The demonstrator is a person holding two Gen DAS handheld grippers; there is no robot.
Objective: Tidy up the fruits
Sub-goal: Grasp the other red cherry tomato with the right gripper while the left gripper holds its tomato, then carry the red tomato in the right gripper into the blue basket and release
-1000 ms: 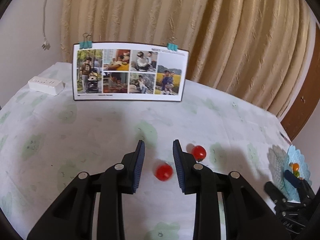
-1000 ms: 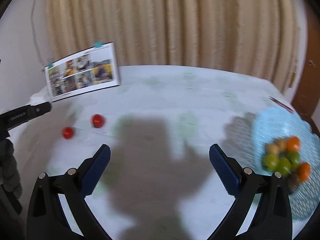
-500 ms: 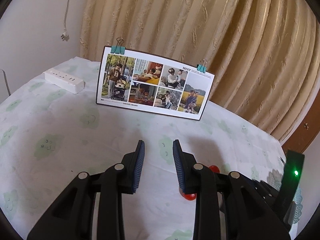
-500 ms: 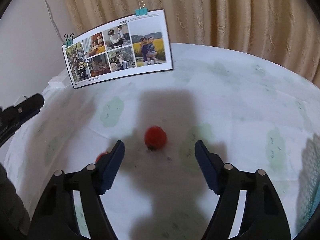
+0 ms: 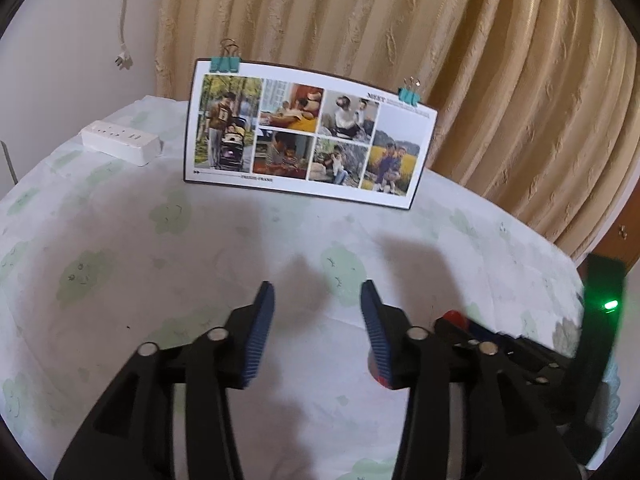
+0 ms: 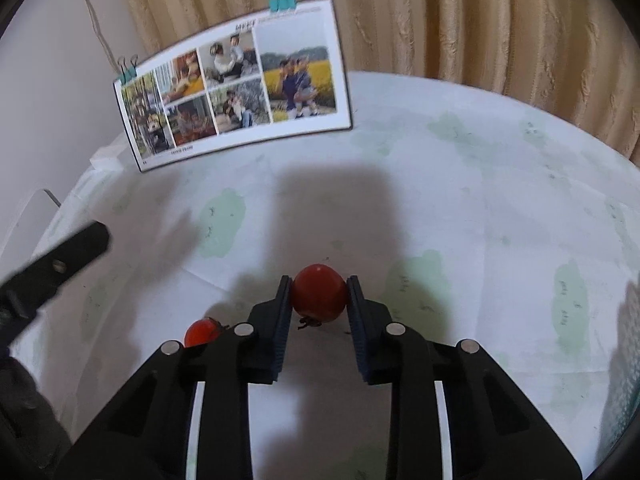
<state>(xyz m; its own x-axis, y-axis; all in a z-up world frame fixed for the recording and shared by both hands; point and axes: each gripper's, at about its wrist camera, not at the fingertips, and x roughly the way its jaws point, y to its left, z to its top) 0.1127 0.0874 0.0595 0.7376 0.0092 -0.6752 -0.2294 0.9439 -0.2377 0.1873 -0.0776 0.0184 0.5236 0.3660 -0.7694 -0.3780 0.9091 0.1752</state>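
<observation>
In the right wrist view my right gripper (image 6: 319, 292) is shut on a red tomato (image 6: 318, 293), both blue pads pressed against its sides on the tablecloth. A second, smaller red tomato (image 6: 202, 331) lies just left of the right gripper's left finger. In the left wrist view my left gripper (image 5: 317, 300) is open and empty above bare cloth. The right gripper (image 5: 496, 340) shows at its right, with a sliver of the held tomato (image 5: 454, 316) in it. The second tomato (image 5: 376, 376) peeks from behind my left gripper's right finger.
A photo collage card (image 5: 310, 136) with teal binder clips stands at the back of the table, also in the right wrist view (image 6: 236, 88). A white power strip (image 5: 120, 142) lies at the back left. A beige curtain (image 5: 440, 60) hangs behind. The left gripper (image 6: 52, 270) reaches in from the left.
My right gripper has moved left from the blue fruit plate to the tomatoes and closed on the larger one. My left gripper has drawn away left and opened wider.
</observation>
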